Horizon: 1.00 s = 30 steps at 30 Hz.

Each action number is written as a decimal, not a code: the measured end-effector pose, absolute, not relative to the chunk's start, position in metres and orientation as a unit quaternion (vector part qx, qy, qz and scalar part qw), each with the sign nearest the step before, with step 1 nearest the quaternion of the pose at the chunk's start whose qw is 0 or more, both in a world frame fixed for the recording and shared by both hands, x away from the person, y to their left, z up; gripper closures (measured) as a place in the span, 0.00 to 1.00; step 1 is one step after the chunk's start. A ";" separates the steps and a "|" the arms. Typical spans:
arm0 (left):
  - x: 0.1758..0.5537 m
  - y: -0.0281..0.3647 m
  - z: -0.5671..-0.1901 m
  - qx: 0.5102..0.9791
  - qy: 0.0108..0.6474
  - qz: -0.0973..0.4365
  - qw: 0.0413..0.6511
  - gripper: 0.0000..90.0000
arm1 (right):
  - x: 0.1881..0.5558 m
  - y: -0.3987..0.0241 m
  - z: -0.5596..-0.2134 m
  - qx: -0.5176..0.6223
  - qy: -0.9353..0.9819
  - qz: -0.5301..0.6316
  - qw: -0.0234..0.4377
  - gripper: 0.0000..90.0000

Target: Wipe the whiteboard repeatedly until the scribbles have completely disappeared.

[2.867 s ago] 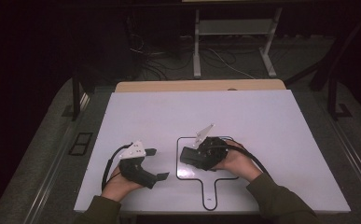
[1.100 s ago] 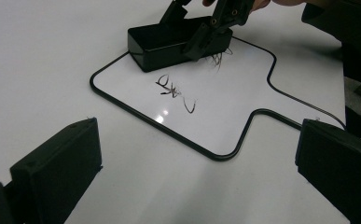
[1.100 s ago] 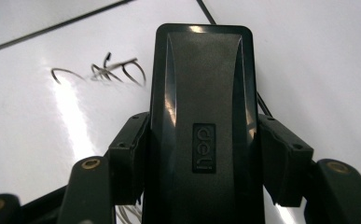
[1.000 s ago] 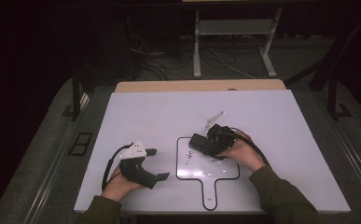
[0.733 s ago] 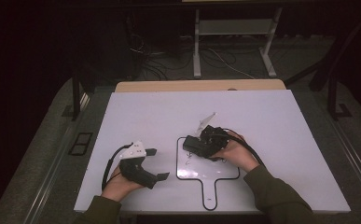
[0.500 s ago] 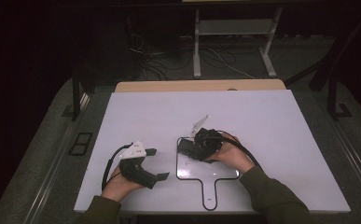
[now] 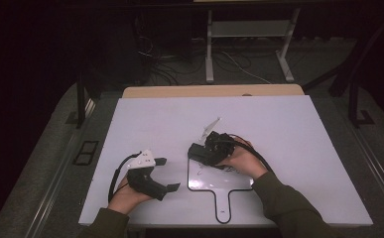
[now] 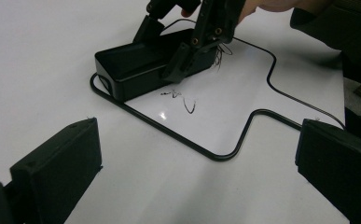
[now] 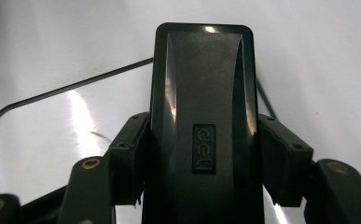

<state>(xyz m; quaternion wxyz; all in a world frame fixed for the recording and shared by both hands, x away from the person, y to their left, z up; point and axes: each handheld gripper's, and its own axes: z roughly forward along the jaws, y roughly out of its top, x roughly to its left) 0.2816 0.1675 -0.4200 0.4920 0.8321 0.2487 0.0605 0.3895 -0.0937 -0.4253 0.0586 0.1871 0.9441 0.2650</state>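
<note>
A small paddle-shaped whiteboard point(image 7: 229, 181) with a black rim and a handle lies on the white table. Dark pen marks point(image 8: 183, 100) show on the whiteboard point(image 8: 243, 88). My right gripper point(image 7: 205, 152) is shut on a black block eraser point(image 7: 198, 151), which rests on the board's far left corner. In the right gripper view the eraser point(image 9: 204, 116) sits clamped between the pads point(image 9: 127, 163), over the whiteboard point(image 9: 52, 140). My left gripper point(image 7: 167, 173) stands open on the table left of the board, nothing between its jaws. The left gripper view point(image 8: 197, 177) faces the eraser point(image 8: 136, 70).
The white table top point(image 7: 279, 124) reaches a wooden strip point(image 7: 214, 91) at its far edge. Beyond it, on the dark floor, stand a metal frame point(image 7: 249, 29) and loose cables point(image 7: 179, 64). A black post point(image 7: 82, 99) rises at the table's left.
My right gripper has slid the eraser to the left across the far part of the whiteboard, toward its left corner. The left gripper has stayed put.
</note>
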 end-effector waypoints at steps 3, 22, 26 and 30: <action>0.282 0.168 -0.420 0.832 0.249 0.060 0.492 0.00 | 0.392 -0.093 -0.425 0.191 0.944 0.263 0.057 0.43; 0.282 0.168 -0.420 0.831 0.249 0.060 0.493 0.00 | 0.389 -0.084 -0.424 0.178 0.948 0.260 0.050 0.43; 0.282 0.168 -0.420 0.831 0.249 0.060 0.493 0.00 | 0.380 -0.080 -0.424 0.155 0.953 0.258 0.045 0.43; 0.282 0.168 -0.420 0.832 0.248 0.061 0.493 0.00 | 0.379 -0.078 -0.424 0.156 0.953 0.256 0.046 0.43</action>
